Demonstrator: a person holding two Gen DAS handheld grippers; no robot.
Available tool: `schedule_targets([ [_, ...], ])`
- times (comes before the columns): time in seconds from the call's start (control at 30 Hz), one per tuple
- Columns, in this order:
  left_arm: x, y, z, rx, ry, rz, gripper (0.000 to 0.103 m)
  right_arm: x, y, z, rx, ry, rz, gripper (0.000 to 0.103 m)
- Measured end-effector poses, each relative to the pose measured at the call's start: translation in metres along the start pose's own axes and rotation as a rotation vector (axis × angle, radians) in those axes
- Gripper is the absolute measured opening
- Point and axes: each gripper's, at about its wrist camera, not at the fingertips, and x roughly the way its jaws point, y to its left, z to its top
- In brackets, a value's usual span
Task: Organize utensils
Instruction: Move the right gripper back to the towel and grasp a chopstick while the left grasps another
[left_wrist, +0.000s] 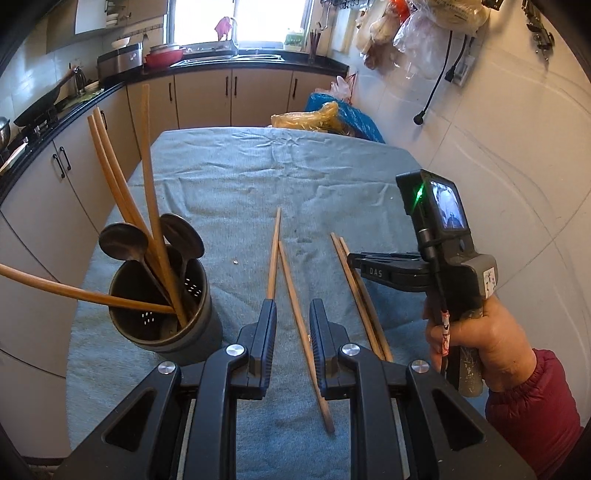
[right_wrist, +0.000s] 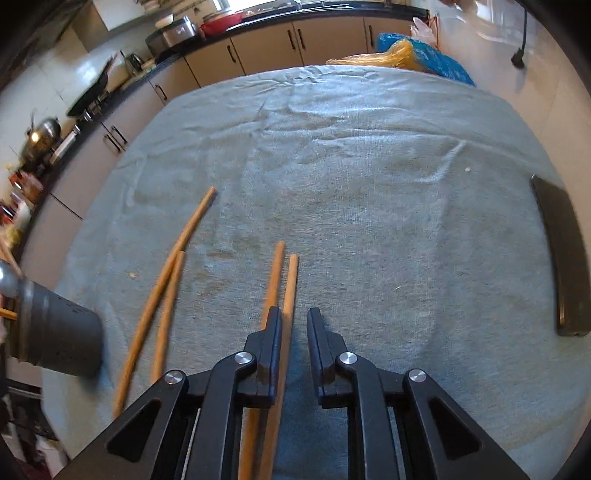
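Hovering low over the blue-grey towel (left_wrist: 229, 177), the left gripper (left_wrist: 293, 314) shows its jaws a narrow gap apart, with one wooden chopstick (left_wrist: 295, 295) lying on the cloth in that gap and neither pad pressing it (open, nothing gripped). A second chopstick (left_wrist: 274, 251) runs toward 12 o'clock from the left finger's tip, crossing close to the first.

At 9 o'clock from this gripper stands the dark perforated utensil holder (left_wrist: 162, 317), upright, already containing several long chopsticks (left_wrist: 147, 177) and two metal spoons (left_wrist: 123, 242).

At 3 o'clock a hand (left_wrist: 487, 347) in a red sleeve (left_wrist: 532, 406) holds the right gripper (right_wrist: 294, 325), seen in the left wrist view as a black body with a small lit screen. Its jaws stand slightly apart too; a pair of chopsticks (right_wrist: 290, 280) lies beneath it, one running along the inner face of the left finger, and whether the pad touches it cannot be told.

Further out, at 3 o'clock on the towel, lies a flat black object (right_wrist: 565, 258).
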Motion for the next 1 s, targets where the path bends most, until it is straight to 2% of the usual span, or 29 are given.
schedule_targets([
  [0.1,0.005,-0.003,0.005,-0.002,0.016,0.001,0.017,0.001,0.006,-0.001,-0.061,0.012,-0.063,0.009],
  [0.23,0.012,-0.013,0.012,0.009,0.044,-0.013,0.017,-0.004,-0.008,-0.006,-0.066,0.012,-0.092,0.008],
  [0.37,0.031,-0.033,0.022,0.022,0.096,-0.038,0.017,-0.016,-0.042,-0.015,0.018,-0.018,-0.073,0.007],
  [0.5,0.069,-0.058,0.034,0.023,0.172,-0.051,0.017,-0.031,-0.076,-0.03,0.108,-0.046,-0.022,0.007],
  [0.63,0.121,-0.071,0.043,-0.01,0.252,-0.005,0.017,-0.043,-0.094,-0.041,0.15,-0.07,0.026,0.007],
  [0.7,0.147,-0.074,0.049,-0.03,0.287,0.046,0.017,-0.049,-0.098,-0.045,0.163,-0.079,0.054,0.007],
  [1.0,0.198,-0.078,0.064,-0.037,0.319,0.144,0.017,-0.061,-0.109,-0.051,0.164,-0.112,0.11,0.007],
])
